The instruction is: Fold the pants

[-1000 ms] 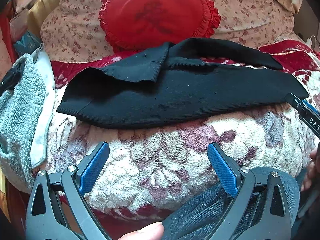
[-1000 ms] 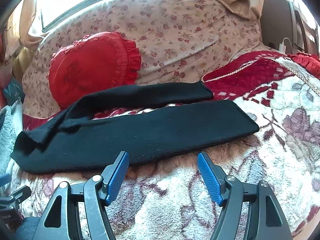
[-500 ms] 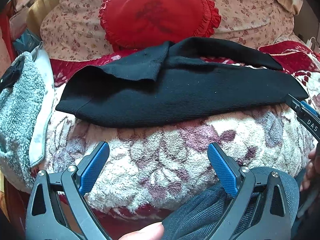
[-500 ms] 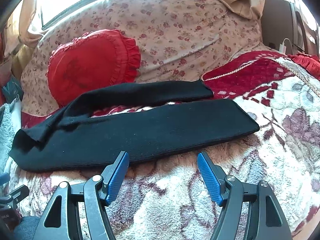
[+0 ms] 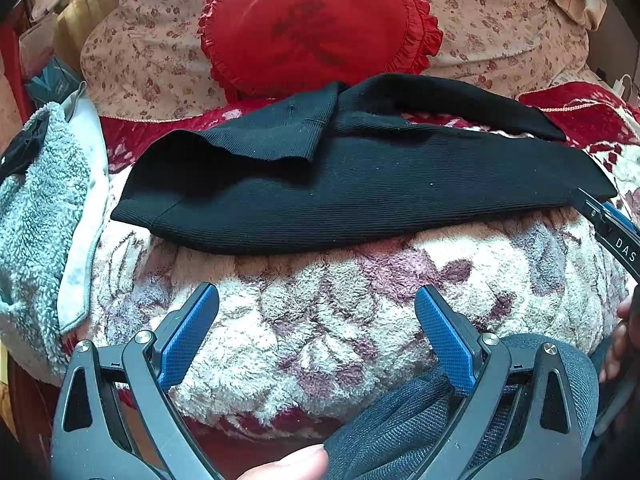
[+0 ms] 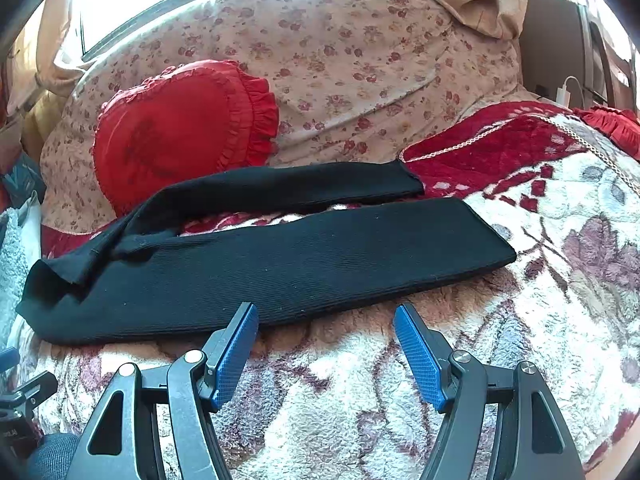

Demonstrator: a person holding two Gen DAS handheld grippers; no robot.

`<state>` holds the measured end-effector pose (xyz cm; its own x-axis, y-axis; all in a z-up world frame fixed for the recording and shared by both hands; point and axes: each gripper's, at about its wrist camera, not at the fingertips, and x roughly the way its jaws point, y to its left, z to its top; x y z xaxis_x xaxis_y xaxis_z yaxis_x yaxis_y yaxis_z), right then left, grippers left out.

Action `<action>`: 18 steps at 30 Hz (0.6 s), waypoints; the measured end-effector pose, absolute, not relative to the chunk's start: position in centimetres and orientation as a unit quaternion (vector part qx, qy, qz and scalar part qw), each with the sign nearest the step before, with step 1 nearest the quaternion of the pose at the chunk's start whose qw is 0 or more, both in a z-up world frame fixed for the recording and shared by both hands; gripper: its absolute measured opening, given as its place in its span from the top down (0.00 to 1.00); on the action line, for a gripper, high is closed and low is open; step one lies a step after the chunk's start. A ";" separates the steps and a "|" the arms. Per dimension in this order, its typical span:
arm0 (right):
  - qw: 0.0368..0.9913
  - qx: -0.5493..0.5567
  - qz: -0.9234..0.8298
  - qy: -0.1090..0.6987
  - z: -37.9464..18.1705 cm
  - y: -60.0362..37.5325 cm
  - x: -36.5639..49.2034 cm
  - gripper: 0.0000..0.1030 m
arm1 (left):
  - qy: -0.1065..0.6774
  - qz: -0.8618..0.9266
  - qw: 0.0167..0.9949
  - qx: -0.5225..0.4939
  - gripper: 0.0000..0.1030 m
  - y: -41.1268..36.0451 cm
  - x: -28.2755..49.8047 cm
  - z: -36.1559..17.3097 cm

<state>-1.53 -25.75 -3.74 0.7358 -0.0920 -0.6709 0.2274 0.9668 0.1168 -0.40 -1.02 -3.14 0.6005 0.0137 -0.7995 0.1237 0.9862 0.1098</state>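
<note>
Black ribbed pants [image 5: 360, 188] lie spread across a fluffy floral blanket [image 5: 320, 320], waist at the left with one corner flipped over, both legs running right. In the right wrist view the pants [image 6: 304, 264] show the near leg flat and the far leg [image 6: 304, 184] angled apart behind it. My left gripper [image 5: 316, 300] is open and empty, a little short of the pants' near edge. My right gripper [image 6: 324, 320] is open and empty, its left fingertip at the near leg's front edge. The right gripper's tip also shows in the left wrist view [image 5: 612, 228].
A red ruffled cushion [image 5: 316, 28] leans on a floral pillow [image 6: 360, 60] behind the pants. A grey fleece garment [image 5: 36, 216] lies at the left. A red quilted cover [image 6: 488, 148] lies at the right. My knee in dark fabric [image 5: 400, 432] is below the left gripper.
Both grippers have crept slightly forward toward the pants. Both stay open and the pants have not moved.
</note>
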 end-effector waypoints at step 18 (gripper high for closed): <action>0.927 0.094 -0.087 0.354 -3.8 -25.8 -1.6 0.33 | 0.446 -0.031 0.891 0.076 0.04 -0.8 -0.4 -3.3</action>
